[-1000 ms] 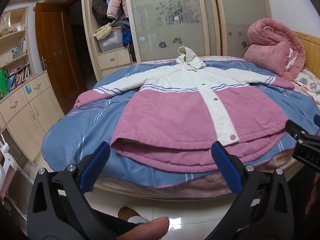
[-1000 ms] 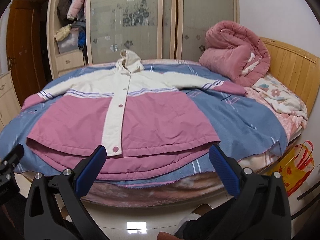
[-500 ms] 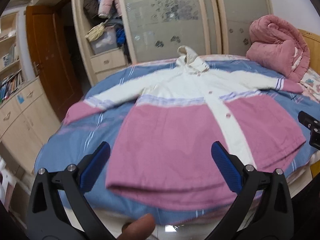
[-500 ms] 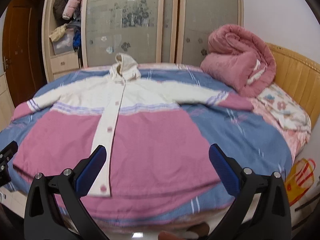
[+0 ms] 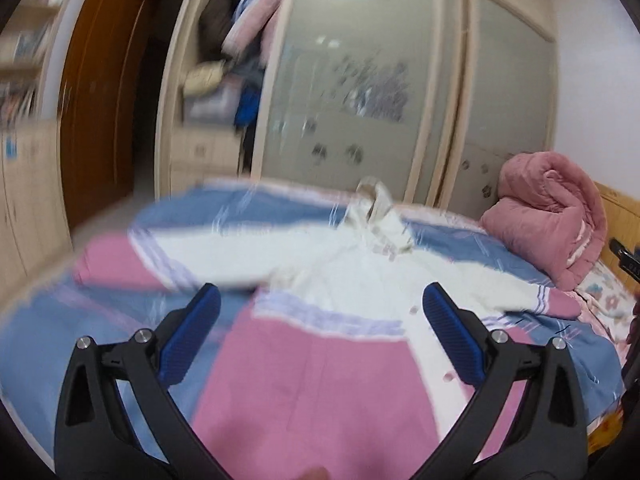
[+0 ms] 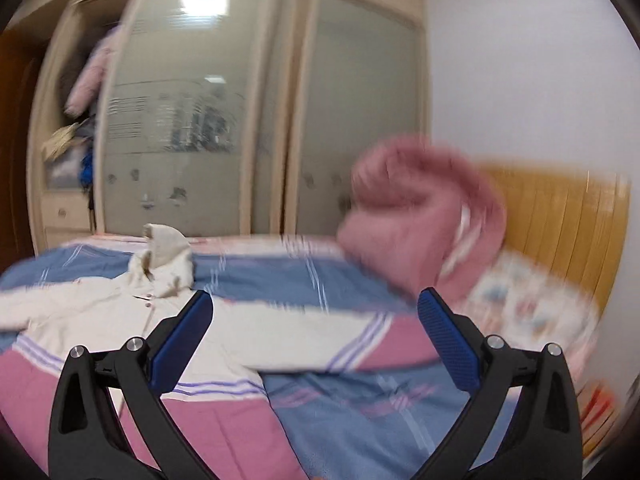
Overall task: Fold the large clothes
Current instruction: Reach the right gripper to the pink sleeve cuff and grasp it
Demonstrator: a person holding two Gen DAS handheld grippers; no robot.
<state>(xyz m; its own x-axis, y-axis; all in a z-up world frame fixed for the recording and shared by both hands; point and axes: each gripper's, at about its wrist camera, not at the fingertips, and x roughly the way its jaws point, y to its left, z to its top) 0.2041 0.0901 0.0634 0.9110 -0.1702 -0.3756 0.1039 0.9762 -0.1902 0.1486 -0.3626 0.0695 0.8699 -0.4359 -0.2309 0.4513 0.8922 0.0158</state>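
A hooded coat (image 5: 320, 360), white on top and pink below, lies face up and spread flat on the blue striped bedspread (image 5: 40, 352). My left gripper (image 5: 320, 332) is open and empty above the coat's left chest, near the left sleeve (image 5: 168, 256). My right gripper (image 6: 316, 332) is open and empty above the right sleeve (image 6: 320, 340), whose pink cuff (image 6: 400, 348) lies between the fingers in view. The hood (image 6: 164, 256) points to the far side of the bed. Both views are blurred by motion.
A rolled pink quilt (image 6: 420, 220) sits at the bed's right by the wooden headboard (image 6: 560, 224). A wardrobe with frosted sliding doors (image 5: 360, 92) stands behind the bed. A wooden door (image 5: 100, 92) and cabinets are at the left.
Both grippers have moved forward and up over the bed, from beyond the coat's hem to above its chest and sleeves. Both stay open.
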